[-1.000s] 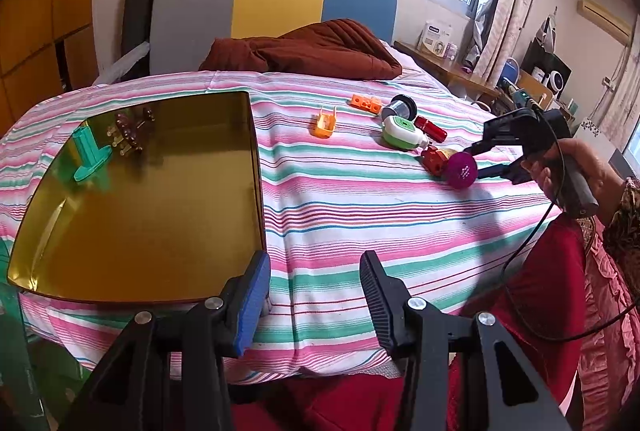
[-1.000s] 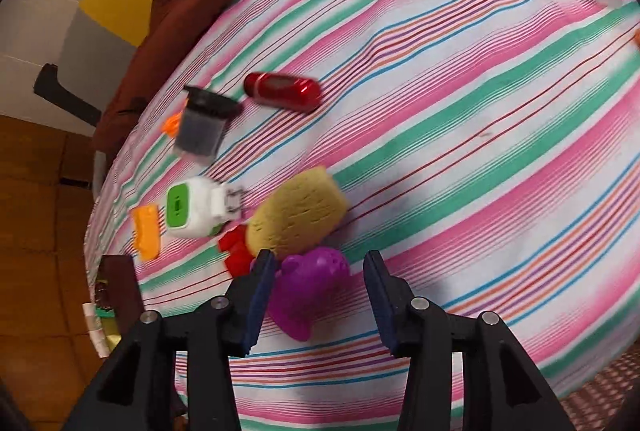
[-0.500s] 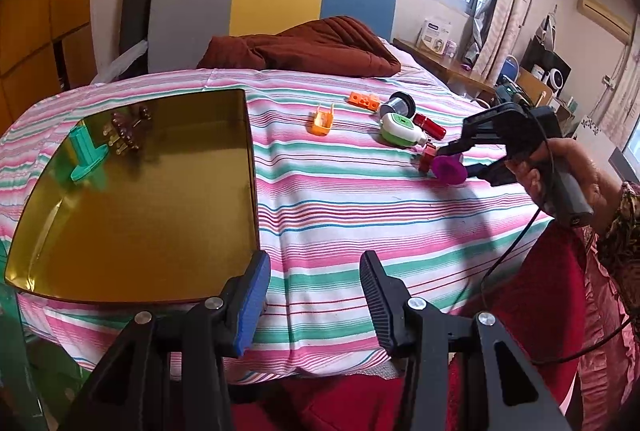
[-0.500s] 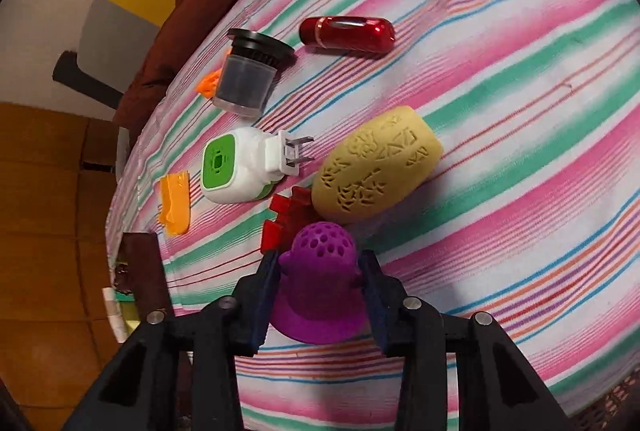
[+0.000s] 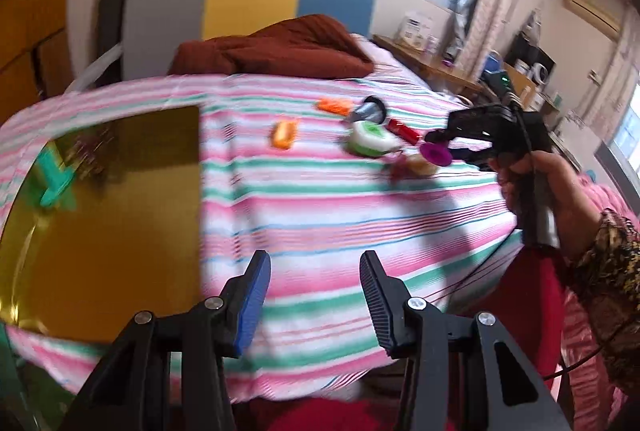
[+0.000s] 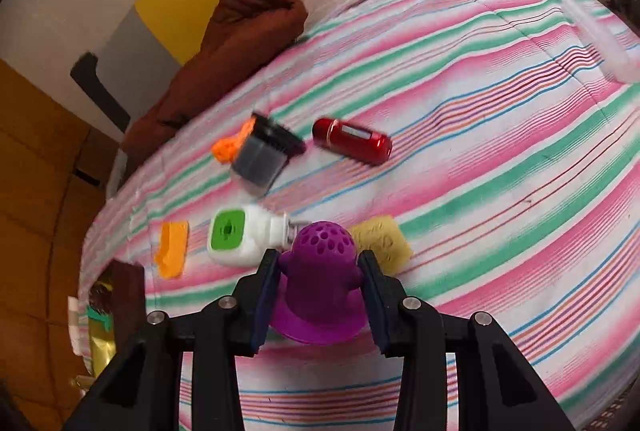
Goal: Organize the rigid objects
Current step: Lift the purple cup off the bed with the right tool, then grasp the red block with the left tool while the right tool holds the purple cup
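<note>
Right wrist view: purple perforated dome-topped piece with flared base, clamped between right gripper fingers. Left gripper fingers spread wide, holding nothing.

The bed, under a pink, green and white striped cover, carries a gold tray at 9 o'clock in the left wrist view. On the cover lie a red cylinder, a dark grey cup, two orange pieces, a white-and-green plug and a yellow block. A brown blanket lies at 12 o'clock.
</note>
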Tool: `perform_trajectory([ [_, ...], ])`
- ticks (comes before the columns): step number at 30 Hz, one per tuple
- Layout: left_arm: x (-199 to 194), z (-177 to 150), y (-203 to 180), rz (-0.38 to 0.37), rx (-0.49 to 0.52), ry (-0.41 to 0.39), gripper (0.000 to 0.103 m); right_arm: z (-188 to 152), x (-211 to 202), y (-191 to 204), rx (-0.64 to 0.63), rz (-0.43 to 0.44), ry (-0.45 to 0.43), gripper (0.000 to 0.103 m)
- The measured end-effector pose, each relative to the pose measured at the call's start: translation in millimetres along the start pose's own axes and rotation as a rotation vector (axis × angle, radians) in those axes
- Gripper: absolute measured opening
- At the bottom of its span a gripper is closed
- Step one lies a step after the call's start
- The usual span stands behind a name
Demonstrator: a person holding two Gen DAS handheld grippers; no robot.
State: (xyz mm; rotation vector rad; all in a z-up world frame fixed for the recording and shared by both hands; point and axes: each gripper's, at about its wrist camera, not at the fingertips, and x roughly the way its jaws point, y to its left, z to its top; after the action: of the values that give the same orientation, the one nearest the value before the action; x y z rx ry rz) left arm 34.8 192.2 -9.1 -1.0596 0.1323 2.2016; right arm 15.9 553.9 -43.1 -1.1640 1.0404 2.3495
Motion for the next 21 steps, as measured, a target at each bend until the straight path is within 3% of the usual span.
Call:
perform_trajectory([
  [4,21.6,20.0,-28.3,-0.037,0.064,0.013,0.047,6.3,-4.5,-15.7,0.059,-0.035,-0.089,0.040],
  [10,85.3,54.9,-65.0,-0.055,0.113,0.071,0.047,8.7,6.3,-39.2,0.189,-0.019,-0.044,0.040],
  [21,192.5,88.3,-104.5,-0.084,0.195,0.145,0.047,9.8,2.6,-39.0,0.182,-0.020,-0.086,0.040],
])
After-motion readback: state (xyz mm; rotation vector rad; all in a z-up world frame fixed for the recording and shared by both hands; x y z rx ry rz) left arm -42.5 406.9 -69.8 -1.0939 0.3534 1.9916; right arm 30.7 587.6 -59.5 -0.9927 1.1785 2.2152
